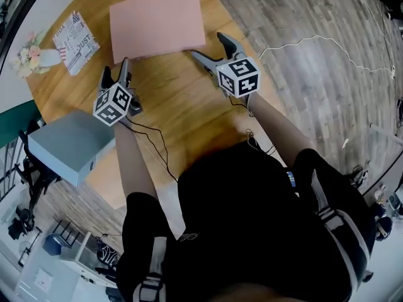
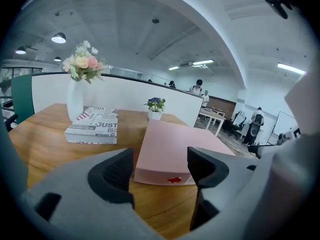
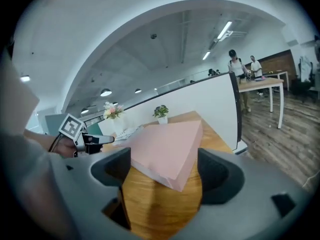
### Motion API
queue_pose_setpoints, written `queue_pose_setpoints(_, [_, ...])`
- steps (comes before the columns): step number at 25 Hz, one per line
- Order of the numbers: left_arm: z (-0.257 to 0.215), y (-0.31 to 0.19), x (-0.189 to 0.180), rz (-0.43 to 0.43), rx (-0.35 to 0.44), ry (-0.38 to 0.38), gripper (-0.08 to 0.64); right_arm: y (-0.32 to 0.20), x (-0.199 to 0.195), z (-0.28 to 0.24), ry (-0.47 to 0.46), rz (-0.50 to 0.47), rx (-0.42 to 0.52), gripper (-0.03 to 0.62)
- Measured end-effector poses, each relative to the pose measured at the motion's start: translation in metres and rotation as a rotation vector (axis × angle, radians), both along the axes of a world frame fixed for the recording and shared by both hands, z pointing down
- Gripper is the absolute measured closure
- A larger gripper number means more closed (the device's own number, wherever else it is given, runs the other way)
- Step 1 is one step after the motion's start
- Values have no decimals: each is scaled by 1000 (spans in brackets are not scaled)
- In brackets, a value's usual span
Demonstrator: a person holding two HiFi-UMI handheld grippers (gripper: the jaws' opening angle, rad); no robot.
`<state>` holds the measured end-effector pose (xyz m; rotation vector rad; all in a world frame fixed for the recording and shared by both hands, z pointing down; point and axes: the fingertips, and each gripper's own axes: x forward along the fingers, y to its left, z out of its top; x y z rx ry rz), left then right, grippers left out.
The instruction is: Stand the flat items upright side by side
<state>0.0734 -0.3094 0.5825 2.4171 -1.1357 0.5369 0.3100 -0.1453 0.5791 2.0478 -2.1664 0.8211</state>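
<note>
Head view: a round wooden table (image 1: 176, 106) stands on a plank floor. A pink flat box (image 1: 157, 22) is seen lying face-down-flat at the far side, its longer side running left to right. A printed book (image 1: 75, 33) lies flat to its left, beside a vase of flowers (image 1: 34, 56). A grey box (image 1: 69, 145) sits at the near left edge. The left gripper (image 1: 116, 69) is held short of the pink box's near left corner. The right gripper (image 1: 208, 46) is held just at its near right corner and is judged the nearer of the two. No item has yet been stood up.

Left gripper view: the jaws are seen apart with nothing between the pads. The pink flat box (image 2: 170, 146) lies straight ahead, its near edge framed in the gap but clear of the jaws. The printed book (image 2: 95, 125) lies further off to the left, and a small potted plant (image 2: 154, 106) stands behind.

Right gripper view: the jaws are likewise spread and empty. A corner of the pink flat box (image 3: 165, 144) points into the gap, close but not pressed.

Judgement: the box lies forward of both tools. Its near edge would have to be caught from both ends and tipped up about its long axis.
</note>
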Motion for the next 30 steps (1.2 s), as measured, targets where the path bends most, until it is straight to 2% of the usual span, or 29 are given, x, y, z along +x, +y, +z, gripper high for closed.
queue_pose_setpoints(2, [13,-14,5,-13,-17,-13,198,-11,12,12,-32,24,-22,178])
queue_pose_setpoints(6, [30,-38,11,-35,-26,-42,111,-31,20,37,-132,43,-83,178])
queue_pose_setpoints(9, [46,-51,19,-15,-65,-42,93,-44,13,53,-228,21,-119,173])
queue_pose_setpoints(11, [54,-53,23,11,-97,-31,89,-49,5,62,-259,6,-145,196])
queue_pose_setpoints(13, [53,-51,27,30,-114,-10,129,-50,0,67,-247,1,-173,255])
queue_pose_setpoints(15, [51,-45,33,43,-111,-17,183,-47,1,67,-220,22,-184,270])
queue_pose_setpoints(21, [49,-12,26,80,-144,-25,183,-7,-12,64,-211,56,-221,273])
queue_pose_setpoints(30, [53,110,-24,22,-198,-17,183,91,-46,65,-175,-35,-271,271])
